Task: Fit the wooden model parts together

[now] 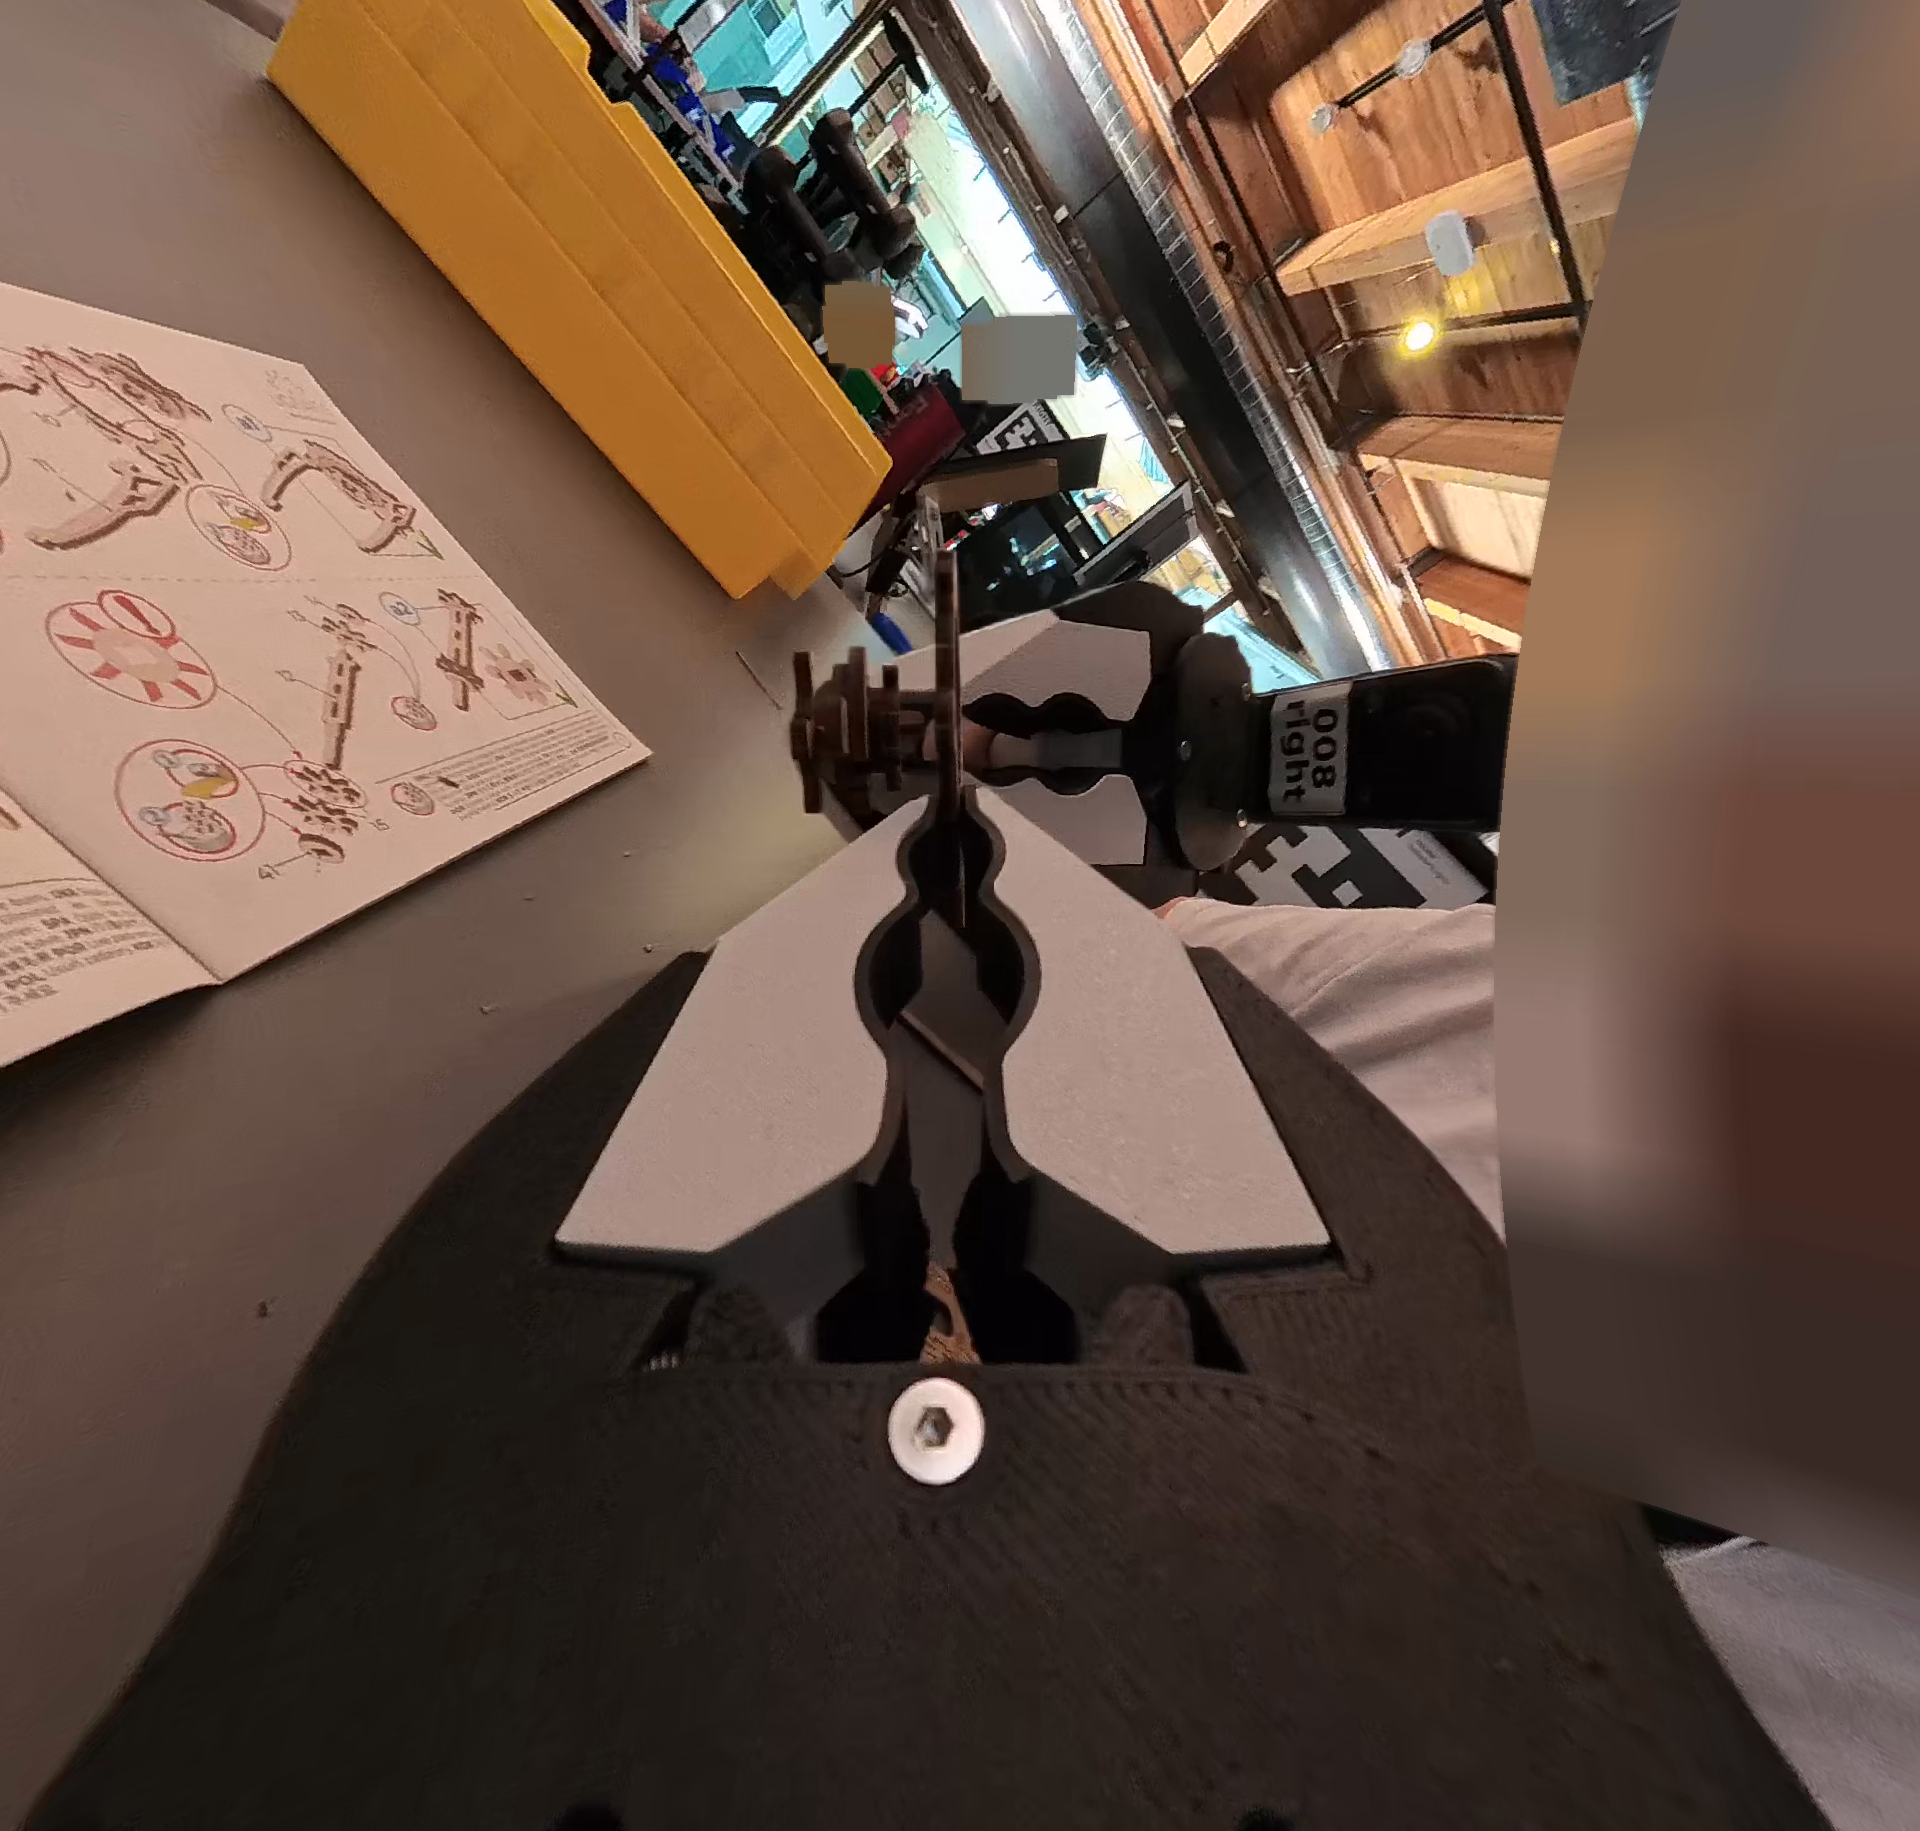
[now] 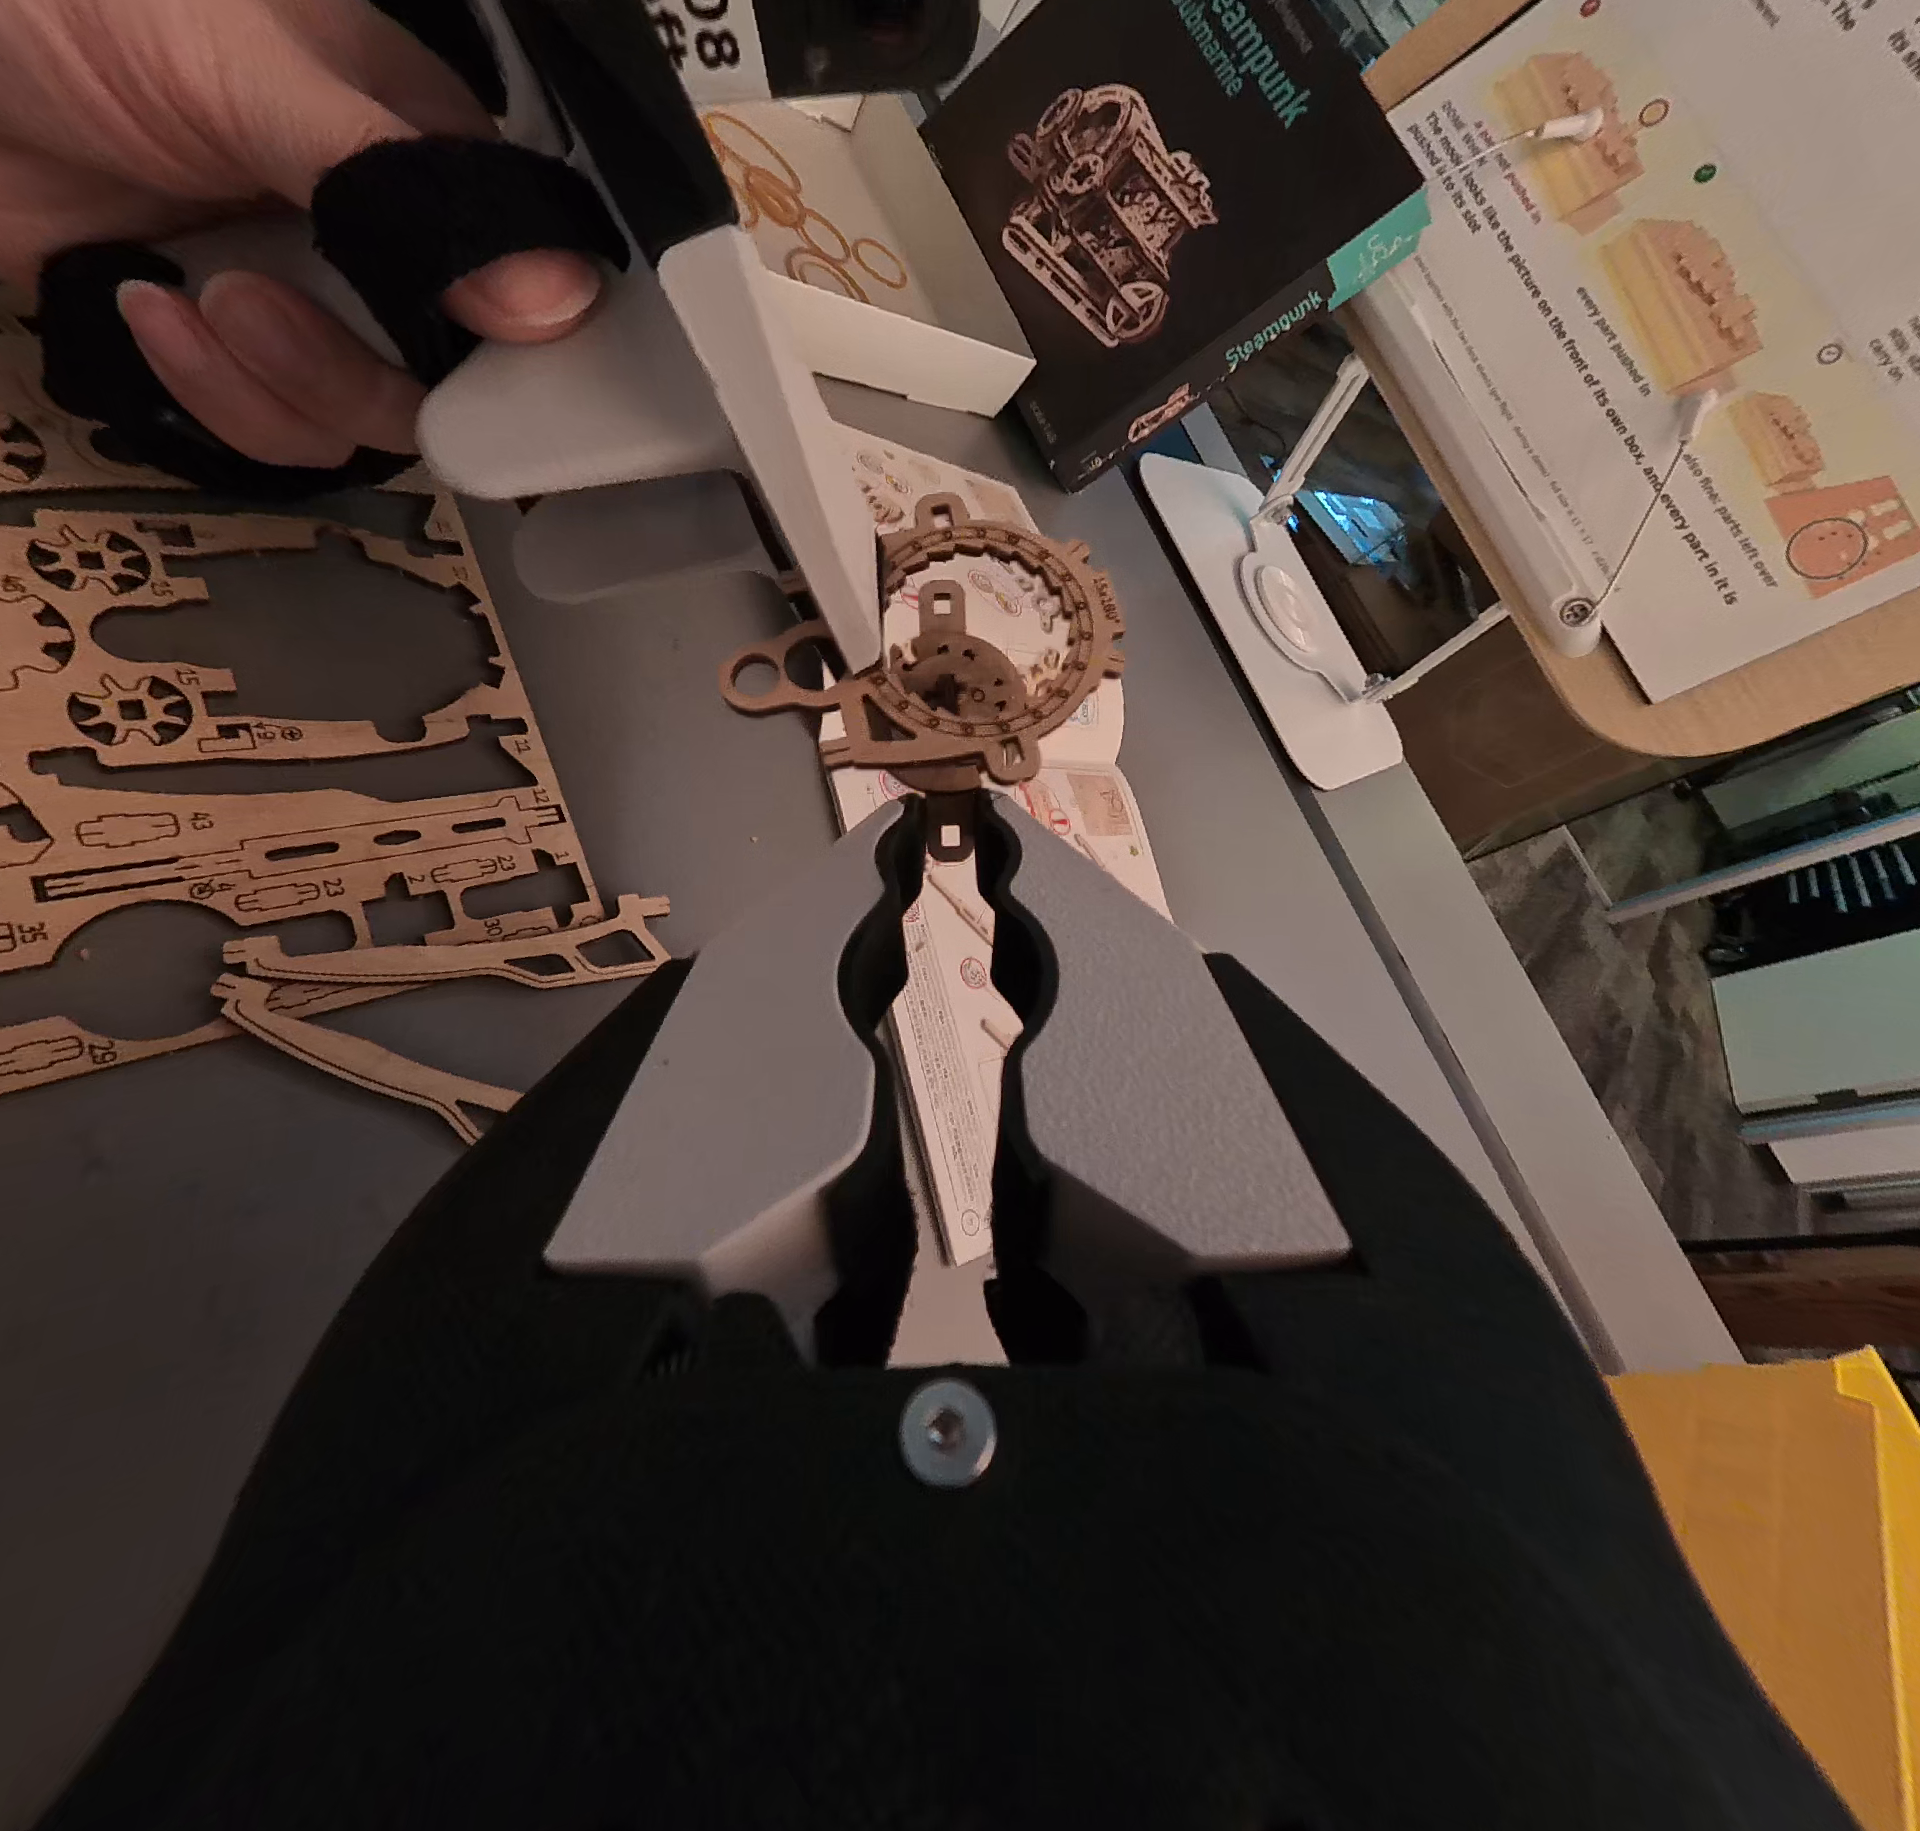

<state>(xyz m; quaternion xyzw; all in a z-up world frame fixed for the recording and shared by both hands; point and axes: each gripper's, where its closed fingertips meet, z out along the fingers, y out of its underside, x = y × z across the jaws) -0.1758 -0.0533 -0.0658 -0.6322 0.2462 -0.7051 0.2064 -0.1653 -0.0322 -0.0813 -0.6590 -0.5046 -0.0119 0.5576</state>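
My left gripper (image 1: pixel 943 817) is shut on a flat wooden ring plate (image 1: pixel 948 638), seen edge-on and held above the table. In the right wrist view the left gripper (image 2: pixel 857 628) reaches in from the upper left and pinches the toothed ring plate (image 2: pixel 1081 618) by its left side. My right gripper (image 2: pixel 948 827) is shut on the stem of a small wooden gear hub (image 2: pixel 951 680), which sits in the ring's opening. In the left wrist view the right gripper (image 1: pixel 997 742) comes from the right, with the hub's stacked gears (image 1: pixel 831 732) sticking out past the plate.
A yellow bin (image 1: pixel 582 254) and an open instruction booklet (image 1: pixel 260 638) lie on the grey table. Laser-cut wooden sheets (image 2: pixel 260 742), a white tray of rubber bands (image 2: pixel 831 233), a dark kit box (image 2: pixel 1174 181) and a stand holding a sheet (image 2: pixel 1662 275) surround the work area. The grippers are tip to tip, or close to it.
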